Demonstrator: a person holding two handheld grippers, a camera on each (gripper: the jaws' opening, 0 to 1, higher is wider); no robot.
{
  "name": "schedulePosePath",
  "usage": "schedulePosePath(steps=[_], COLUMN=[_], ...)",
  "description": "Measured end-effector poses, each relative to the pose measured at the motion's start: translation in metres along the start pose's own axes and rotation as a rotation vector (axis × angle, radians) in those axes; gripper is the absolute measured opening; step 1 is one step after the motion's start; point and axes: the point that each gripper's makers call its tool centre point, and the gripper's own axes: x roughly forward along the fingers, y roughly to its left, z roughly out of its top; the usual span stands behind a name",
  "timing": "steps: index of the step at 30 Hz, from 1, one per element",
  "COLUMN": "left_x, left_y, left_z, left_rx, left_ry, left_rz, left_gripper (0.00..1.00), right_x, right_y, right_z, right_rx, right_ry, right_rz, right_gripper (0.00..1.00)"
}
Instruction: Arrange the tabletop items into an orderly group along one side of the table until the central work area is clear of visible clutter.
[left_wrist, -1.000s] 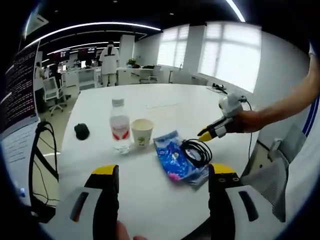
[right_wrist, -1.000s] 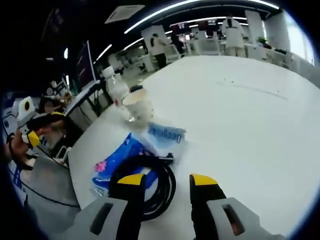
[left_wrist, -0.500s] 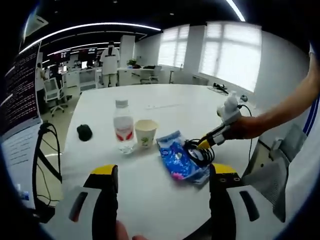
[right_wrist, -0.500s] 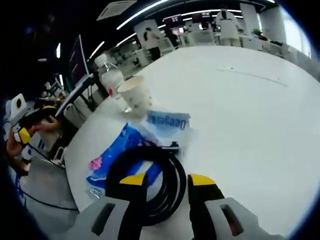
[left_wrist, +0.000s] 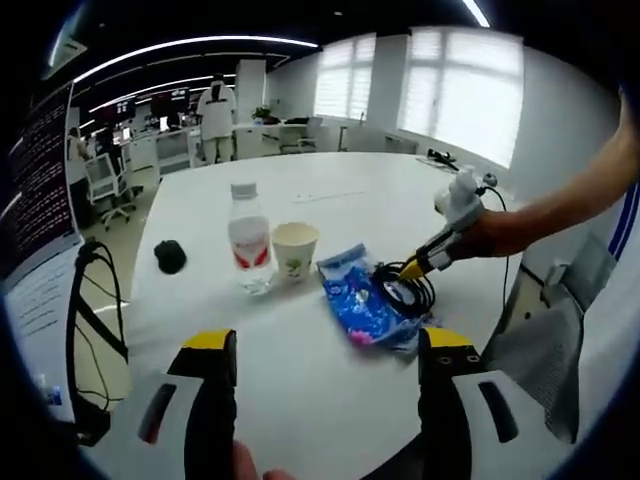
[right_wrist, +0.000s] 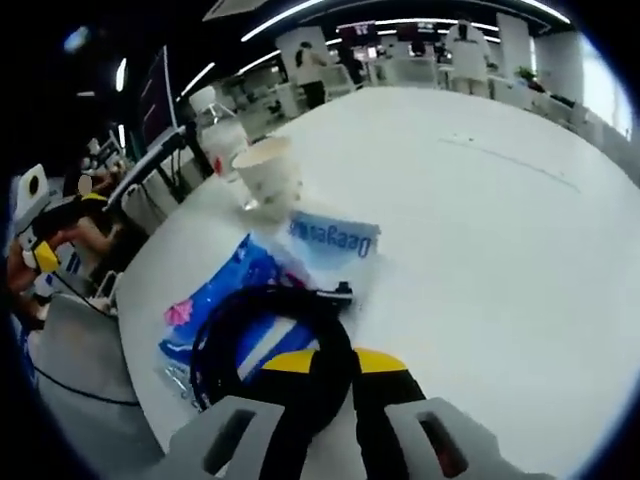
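Cable (right_wrist: 262, 340), coiled in a black loop, lies on top of the blue packet (right_wrist: 225, 310) toward the near edge of the surface (right_wrist: 480, 230), and the right gripper (right_wrist: 326, 372) has its jaws clenched on the coil's near arc, the yellow tips nearly meeting around the strands. Pinching the loop at one side rather than through its middle looks meant to let the whole coil be dragged or lifted as one bundle. In the left gripper view the same gripper reaches in from the right, its tips at the cable (left_wrist: 404, 288) where it sits on the packet (left_wrist: 362, 308).

The left gripper (left_wrist: 325, 350) hangs back from the packet with its jaws released and nothing between them, likely waiting its turn.

Just beyond the packet stands a paper cup (left_wrist: 295, 250), and beside that, on the side away from the cable, a water bottle (left_wrist: 247, 250) stands upright. A small dark object (left_wrist: 170, 256) lies farther out past the bottle, apart from the rest. The items sit loosely clustered, so grouping them along one side seems barely begun.
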Motion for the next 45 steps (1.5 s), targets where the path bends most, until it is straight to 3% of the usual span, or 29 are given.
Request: schedulePosePath(steps=[2,8,28,45], left_x=[0.0,-0.001,0.003,0.006], left_y=[0.002,0.002,-0.003,-0.014], left_z=[-0.001,-0.002,-0.001,-0.007], left_rx=[0.001,-0.004,-0.017,-0.009], left_ry=[0.007,0.011,0.011,0.025], left_rz=[0.003,0.006,-0.007,-0.028], left_gripper=[0.75,0.75,0.75,0.75], right_x=[-0.003,-0.006,-0.03,-0.07], right_y=[-0.002,0.001,0.016,0.024], right_z=[0.001,0.005,0.013,0.013], right_rx=[-0.033,-0.048,-0.042,-0.039], right_ry=[0.008,-0.011,-0.104,-0.162], right_rz=[-0.026,-0.016,0.009,0.017], right_gripper=[0.05,0.03,0.01,0.01])
